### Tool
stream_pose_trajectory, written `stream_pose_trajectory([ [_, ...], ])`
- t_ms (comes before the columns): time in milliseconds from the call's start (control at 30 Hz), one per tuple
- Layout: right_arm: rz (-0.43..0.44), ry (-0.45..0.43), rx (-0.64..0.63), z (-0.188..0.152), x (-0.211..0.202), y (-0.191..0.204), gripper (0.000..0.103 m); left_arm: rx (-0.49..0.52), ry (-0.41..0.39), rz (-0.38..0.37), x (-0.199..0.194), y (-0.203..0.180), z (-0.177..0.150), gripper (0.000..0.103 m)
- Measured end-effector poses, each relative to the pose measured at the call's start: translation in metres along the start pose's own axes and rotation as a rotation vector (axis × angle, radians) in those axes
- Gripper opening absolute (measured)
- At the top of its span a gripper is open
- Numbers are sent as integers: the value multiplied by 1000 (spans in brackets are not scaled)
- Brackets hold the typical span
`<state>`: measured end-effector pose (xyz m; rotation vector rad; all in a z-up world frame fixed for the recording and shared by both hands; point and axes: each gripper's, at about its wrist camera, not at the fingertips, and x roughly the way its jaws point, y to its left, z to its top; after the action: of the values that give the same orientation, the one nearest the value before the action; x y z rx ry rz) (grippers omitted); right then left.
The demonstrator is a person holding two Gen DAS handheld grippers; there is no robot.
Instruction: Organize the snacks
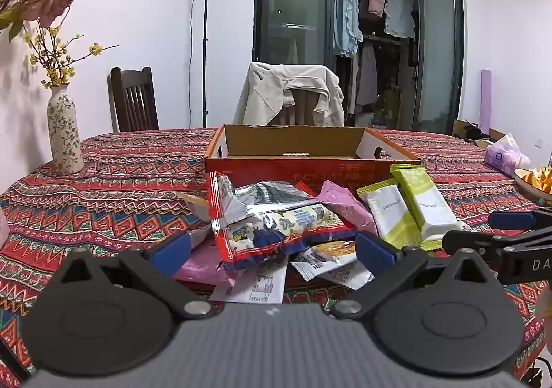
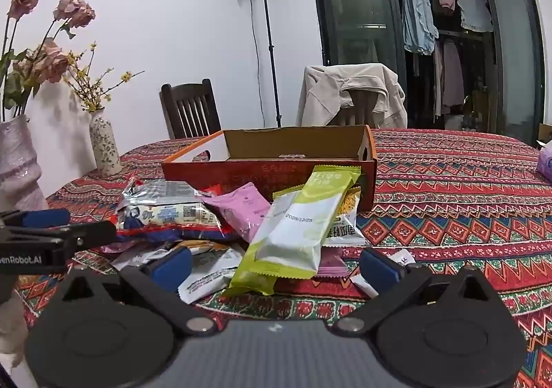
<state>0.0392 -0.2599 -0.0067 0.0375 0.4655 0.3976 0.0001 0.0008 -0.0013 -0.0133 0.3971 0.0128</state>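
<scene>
A heap of snack packets lies on the patterned tablecloth before an open red cardboard box (image 1: pixel 310 168) (image 2: pixel 269 172). On top sit a large red-edged bag (image 1: pixel 276 225) (image 2: pixel 165 215), a pink packet (image 1: pixel 345 212) (image 2: pixel 241 212) and green-and-white wafer packs (image 1: pixel 424 205) (image 2: pixel 296 229). My left gripper (image 1: pixel 274 246) stands open just short of the red-edged bag, nothing between its blue pads. My right gripper (image 2: pixel 276 263) is open too, its pads either side of the near end of a green wafer pack without touching it. Each gripper shows at the other view's edge.
A floral vase (image 1: pixel 63 136) (image 2: pixel 103 144) with yellow twigs stands at the table's left, a larger pale vase (image 2: pixel 17 167) nearer. A tissue pack (image 1: pixel 505 155) and a bowl of chips (image 1: pixel 534 177) sit at the right. Chairs stand behind the table.
</scene>
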Motion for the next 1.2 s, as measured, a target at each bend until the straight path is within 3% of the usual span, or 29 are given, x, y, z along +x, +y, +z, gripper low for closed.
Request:
stream_pose_trajectory([
  [200,6,14,-2,-2,3,2,103,14,15,-2,3,-14,-2,103],
  [367,11,23,0,-2,12,-1,103,-26,22,-37,13,3,-3,103],
  [1200,11,35,-14,0,25,-3,103,-50,10,-37,26,8,-4,103],
])
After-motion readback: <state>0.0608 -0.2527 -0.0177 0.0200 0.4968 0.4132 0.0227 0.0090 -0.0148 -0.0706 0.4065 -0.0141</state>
